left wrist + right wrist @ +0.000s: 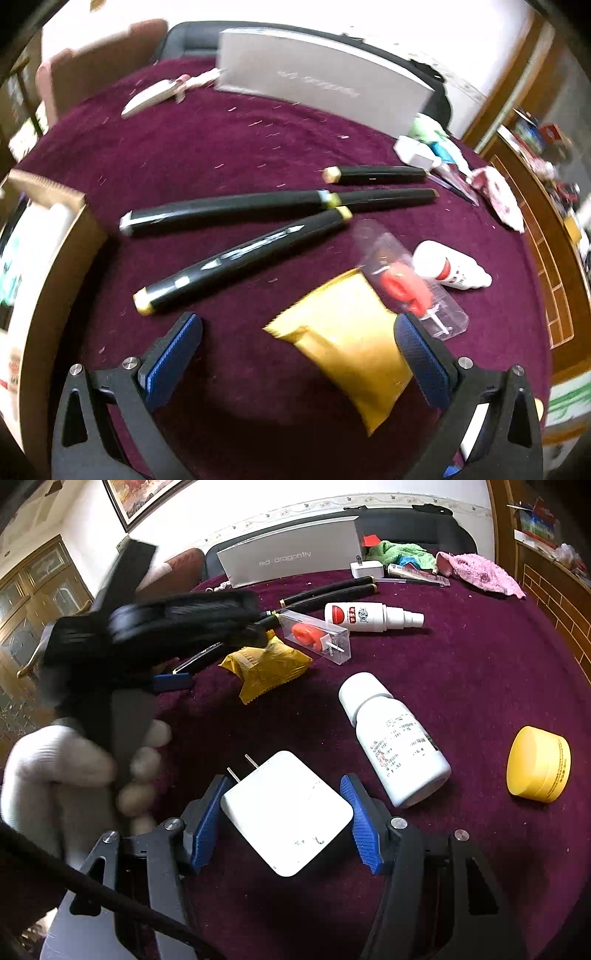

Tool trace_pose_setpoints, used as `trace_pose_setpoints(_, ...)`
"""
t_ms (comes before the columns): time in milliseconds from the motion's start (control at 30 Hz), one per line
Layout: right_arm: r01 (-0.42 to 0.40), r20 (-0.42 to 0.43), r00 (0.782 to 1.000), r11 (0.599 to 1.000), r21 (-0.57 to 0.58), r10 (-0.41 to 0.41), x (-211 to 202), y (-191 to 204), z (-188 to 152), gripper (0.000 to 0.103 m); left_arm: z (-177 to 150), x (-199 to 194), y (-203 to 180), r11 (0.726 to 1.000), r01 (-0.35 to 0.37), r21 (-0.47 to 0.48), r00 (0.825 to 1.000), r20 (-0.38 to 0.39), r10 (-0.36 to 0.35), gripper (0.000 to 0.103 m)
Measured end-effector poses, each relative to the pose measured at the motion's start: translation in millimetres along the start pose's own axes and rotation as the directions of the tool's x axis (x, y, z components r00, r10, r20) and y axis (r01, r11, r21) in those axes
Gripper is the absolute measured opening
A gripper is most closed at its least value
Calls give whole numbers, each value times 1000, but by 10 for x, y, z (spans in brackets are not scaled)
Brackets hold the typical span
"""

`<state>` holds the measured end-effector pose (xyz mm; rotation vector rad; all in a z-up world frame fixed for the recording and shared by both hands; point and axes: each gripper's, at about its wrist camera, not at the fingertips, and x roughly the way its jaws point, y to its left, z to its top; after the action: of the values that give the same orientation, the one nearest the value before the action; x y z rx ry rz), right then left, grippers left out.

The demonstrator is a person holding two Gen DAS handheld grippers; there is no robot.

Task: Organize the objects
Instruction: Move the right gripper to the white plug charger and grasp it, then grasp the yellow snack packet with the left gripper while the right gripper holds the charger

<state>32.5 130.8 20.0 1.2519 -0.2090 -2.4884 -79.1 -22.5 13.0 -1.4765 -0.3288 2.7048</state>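
right wrist view: right gripper (286, 812) fingers pinch the white charger (288, 812) squarely; keep it level. left gripper (299, 354) fingers spread, empty.

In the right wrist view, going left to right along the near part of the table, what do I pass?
Gloved hand → white charger between the right gripper pads → white bottle lying on its side → yellow jar.

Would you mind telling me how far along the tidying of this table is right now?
Done: little to confirm; the cardboard box holds some blurred white items. In hand: the right gripper is clamped on the white charger; the left gripper hangs open over the gold packet. Left: black pens, spray bottle, white bottle and yellow jar lie loose on the maroon cloth.
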Motion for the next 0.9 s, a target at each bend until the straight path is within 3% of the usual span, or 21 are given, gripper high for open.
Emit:
trace_pose_setpoints(167,-2,0,1000,1000,4,2,0,-6,-1,61,-12,107,-218,985,-62,160,998,37,57,102)
trace_pose_setpoints(267,-3,2,1000,1000,4,3,6,-12,5,61,-8,123,-278,970,-51,238,999,7,51,99)
trace_pose_setpoints(300,-2,3,1000,1000,3,2,5,-10,3,61,-35,85,-284,960,-29,277,1000,6,28,86)
trace_pose_setpoints(333,-1,4,1000,1000,2,1,0,-6,-8,61,-57,33,-278,951,-7,309,1000,6,5,63)
trace_pose_setpoints(400,2,5,1000,1000,-2,-2,-2,1,-14,61,-74,-36,-252,941,4,339,1000,-11,0,38)
trace_pose_setpoints(467,2,7,1000,1000,-3,-2,4,1,-16,61,-106,-115,-139,942,57,331,998,-52,-42,38)
trace_pose_setpoints(633,6,10,1000,1000,-10,-6,13,16,-22,62,-261,-301,147,947,91,307,994,-80,-70,38)
trace_pose_setpoints(767,11,15,1000,1000,-15,-11,21,24,-25,62,-312,-264,66,938,48,342,998,-50,-33,45)
trace_pose_setpoints(833,9,17,1000,1000,-17,-8,22,30,-29,63,-329,-231,-39,931,10,364,1000,-11,-7,59)
trace_pose_setpoints(900,-5,18,1000,1000,-13,5,24,21,-25,66,-359,-226,-60,933,-5,359,999,32,-7,60)
